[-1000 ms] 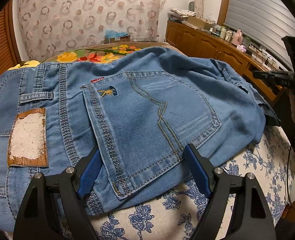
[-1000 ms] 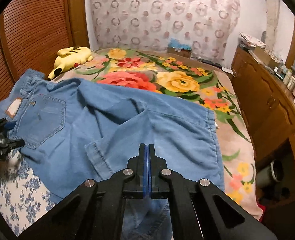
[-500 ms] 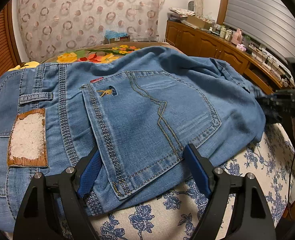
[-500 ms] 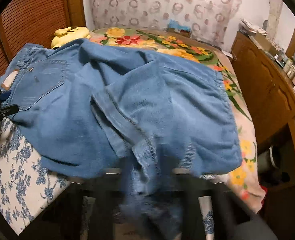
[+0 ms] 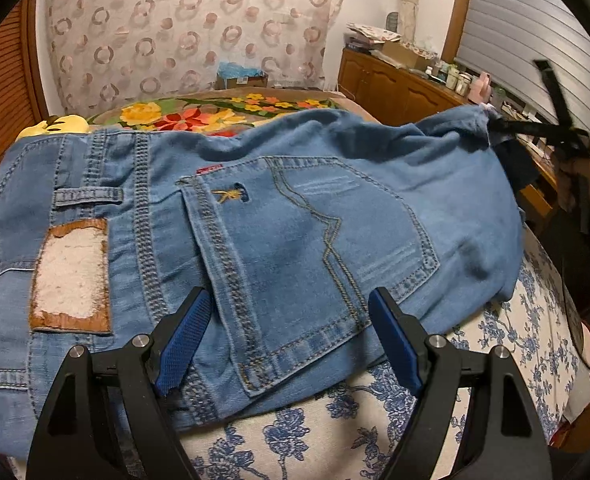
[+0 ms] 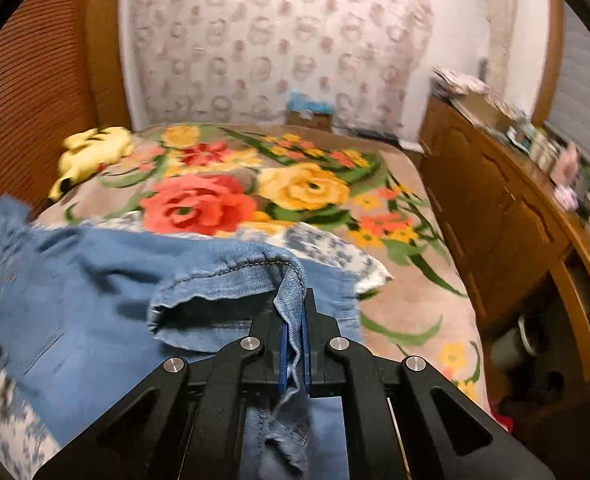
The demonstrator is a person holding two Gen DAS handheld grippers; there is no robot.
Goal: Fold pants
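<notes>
On the bed (image 6: 407, 292), the jeans (image 5: 295, 220) are spread crosswise, their hem (image 6: 291, 280) pinched in the closed right tongs (image 6: 293, 354), their seat flanked by the open left tongs (image 5: 291, 328).

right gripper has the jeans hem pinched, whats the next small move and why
Probably carry the hem toward the waistband, over the back pocket. The right gripper is shut on it and the leg is lifted, while the left gripper sits open, astride the pocket's corner, so the fold is only half made.
</notes>
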